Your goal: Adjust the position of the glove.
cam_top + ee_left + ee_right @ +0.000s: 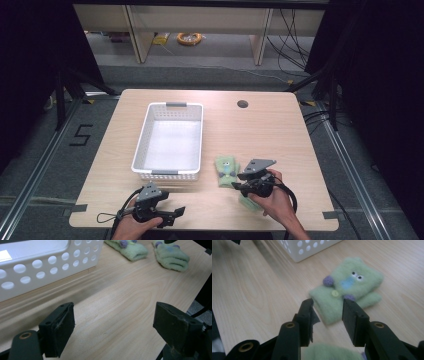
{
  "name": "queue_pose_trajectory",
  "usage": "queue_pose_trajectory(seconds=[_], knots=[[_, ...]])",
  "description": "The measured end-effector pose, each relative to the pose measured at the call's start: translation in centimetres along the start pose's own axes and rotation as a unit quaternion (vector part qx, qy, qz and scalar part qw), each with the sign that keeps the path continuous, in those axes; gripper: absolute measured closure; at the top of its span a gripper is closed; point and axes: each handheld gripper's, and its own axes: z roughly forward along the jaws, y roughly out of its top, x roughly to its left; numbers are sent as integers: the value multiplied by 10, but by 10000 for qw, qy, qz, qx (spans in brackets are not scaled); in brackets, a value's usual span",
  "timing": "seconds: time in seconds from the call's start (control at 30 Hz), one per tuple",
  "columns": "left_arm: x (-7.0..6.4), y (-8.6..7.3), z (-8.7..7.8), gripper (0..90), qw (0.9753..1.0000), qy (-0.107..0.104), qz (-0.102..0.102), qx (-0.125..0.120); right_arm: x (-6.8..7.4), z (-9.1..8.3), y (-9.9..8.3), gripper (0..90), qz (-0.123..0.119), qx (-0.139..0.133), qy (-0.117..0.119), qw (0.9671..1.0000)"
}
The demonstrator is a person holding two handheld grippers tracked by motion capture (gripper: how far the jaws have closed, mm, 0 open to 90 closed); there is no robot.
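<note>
Your right gripper point(327, 315) is half open and holds nothing, just in front of it lies the green sock point(347, 290), so closing early could push it away.

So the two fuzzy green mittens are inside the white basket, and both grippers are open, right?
Not quite. The two green mittens lie on the wooden table, to the right of the white basket, not inside it; the high view shows the basket with nothing in it. The rest holds: the left gripper and right gripper both have their jaws apart.
</note>
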Motion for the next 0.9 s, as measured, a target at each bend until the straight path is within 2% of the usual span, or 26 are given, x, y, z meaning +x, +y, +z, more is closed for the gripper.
queue_pose_trajectory(seconds=[0.03, 0.07, 0.1, 0.17, 0.2, 0.23, 0.27, 0.3, 0.4, 0.43, 0.5, 0.53, 0.57, 0.6, 0.63, 0.73, 0.77, 0.8, 0.83, 0.9], knots=[[0, 0, 0, 169, 10000, 2, 1, 1, 1, 4, 2, 633, -1, -63, -32, 10000], [0, 0, 0, 170, 10000, -21, 0, 2, 2, 6, 6, 642, 59, 75, 13, 10000], [0, 0, 0, 170, 10000, -31, 1, 8, 1, 10, 6, 644, 10, -21, -31, 10000], [0, 0, 0, 170, 10000, -32, 1, 6, 1, 12, 7, 647, -47, -16, -51, 10000], [0, 0, 0, 170, 10000, -30, 3, 5, 1, 12, 9, 647, 9, 106, -48, 9999], [0, 0, 0, 170, 10000, 1, 4, 10, -1, 15, 10, 647, -105, 45, -42, 9999], [0, 0, 0, 170, 10000, 6, 2, 11, -3, 17, 13, 643, 30, 94, 1, 10000], [1, 0, 0, 170, 10000, -16, -2, 3, -3, 17, 13, 643, 30, 94, 1, 10000], [0, 0, 0, 170, 10000, -4, -6, 6, -12, 20, 18, 623, 191, 178, -129, 9996], [1, 0, 0, 170, 10000, -12, -12, 4, -18, 23, 22, 597, 281, 326, -193, 9989], [1, 0, 0, 170, 10000, -14, -18, 3, -21, 25, 24, 597, 323, 370, -200, 9986], [1, 0, 0, 170, 10000, -4, -6, 18, -22, 26, 26, 585, 433, 454, -238, 9977], [2, 0, 0, 170, 10000, -16, -10, 36, -25, 30, 27, 577, 433, 421, -310, 9977], [2, 0, 0, 170, 10000, -16, -13, 48, -26, 30, 31, 576, 547, 583, -247, 9965], [2, 0, 0, 174, 10000, -15, -9, 61, -32, 33, 35, 570, 523, 568, -329, 9965], [0, 1, 0, 182, 10000, -7, -13, 29, -39, 36, 40, 569, 536, 582, -363, 9962], [0, 2, 0, 187, 10000, -48, 27, 56, -41, 36, 44, 564, 667, 692, -330, 9948], [-1, 2, 1, 192, 10000, -37, 54, 20, -45, 37, 45, 555, 550, 662, -357, 9957], [-2, 2, 1, 195, 10000, -44, 71, 35, -52, 38, 49, 548, 613, 701, -268, 9953], [-2, 2, 2, 196, 10000, -72, 52, 42, -55, 39, 51, 544, 572, 736, -254, 9953]])
